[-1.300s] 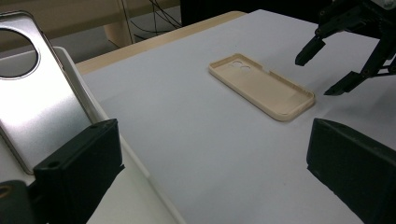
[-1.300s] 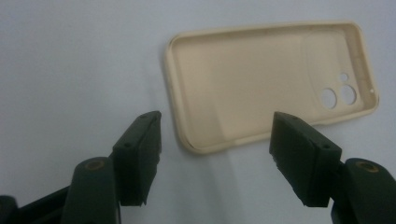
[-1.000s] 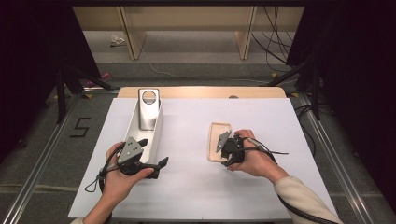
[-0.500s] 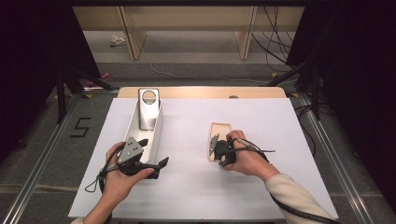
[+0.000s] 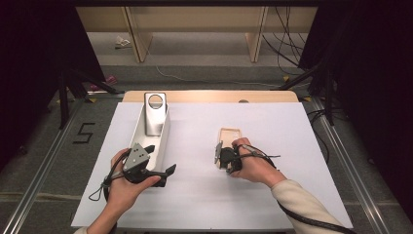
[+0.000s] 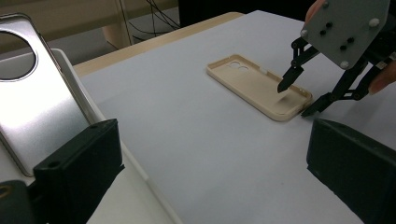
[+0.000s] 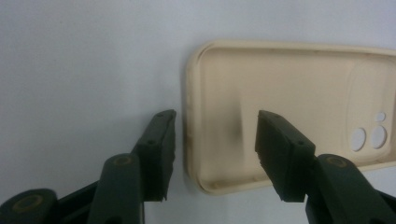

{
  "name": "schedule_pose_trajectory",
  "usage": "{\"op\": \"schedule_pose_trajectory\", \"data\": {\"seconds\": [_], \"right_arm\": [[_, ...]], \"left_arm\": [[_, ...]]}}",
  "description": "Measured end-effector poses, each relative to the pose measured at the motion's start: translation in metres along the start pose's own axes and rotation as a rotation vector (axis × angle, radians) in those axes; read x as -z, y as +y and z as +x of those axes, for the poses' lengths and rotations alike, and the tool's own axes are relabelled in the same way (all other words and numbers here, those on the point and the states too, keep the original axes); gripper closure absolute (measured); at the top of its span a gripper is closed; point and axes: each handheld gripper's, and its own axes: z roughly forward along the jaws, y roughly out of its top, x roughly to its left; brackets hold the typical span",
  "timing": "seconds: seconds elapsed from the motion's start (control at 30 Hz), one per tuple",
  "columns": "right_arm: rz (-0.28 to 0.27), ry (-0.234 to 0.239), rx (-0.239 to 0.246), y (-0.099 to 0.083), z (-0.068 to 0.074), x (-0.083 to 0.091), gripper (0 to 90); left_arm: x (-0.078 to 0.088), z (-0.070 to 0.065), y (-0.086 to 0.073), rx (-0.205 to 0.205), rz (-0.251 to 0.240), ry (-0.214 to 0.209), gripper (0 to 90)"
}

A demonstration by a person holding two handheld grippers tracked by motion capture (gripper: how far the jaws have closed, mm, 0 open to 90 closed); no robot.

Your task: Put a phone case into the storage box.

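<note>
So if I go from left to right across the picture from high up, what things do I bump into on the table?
Left gripper → white tray with the silver phone standing in it → beige phone case → right gripper, jaws just closing astride the case's near edge, not yet pinching.

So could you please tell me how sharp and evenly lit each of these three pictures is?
High view: the white table sheet is bright, the surroundings nearly black. Left gripper view: glare whitens the silver phone back, and the near jaws are soft. Right gripper view: the beige phone case is slightly soft, with a dark shadow smear along its edge between the right gripper jaws.
</note>
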Motion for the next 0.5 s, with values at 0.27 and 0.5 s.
{"op": "schedule_pose_trajectory", "data": {"seconds": [0.27, 0.5], "right_arm": [[0.024, 0.035, 0.028, 0.0039, -0.0002, 0.0000, 59.8], [0.014, 0.051, 0.042, 0.0053, 0.0007, -0.0007, 69.8]], "left_arm": [[0.0000, -0.0004, 0.0002, 0.000, -0.001, -0.002, 2.5], [0.0000, -0.0005, 0.0002, 0.000, -0.001, -0.003, 2.6]]}}
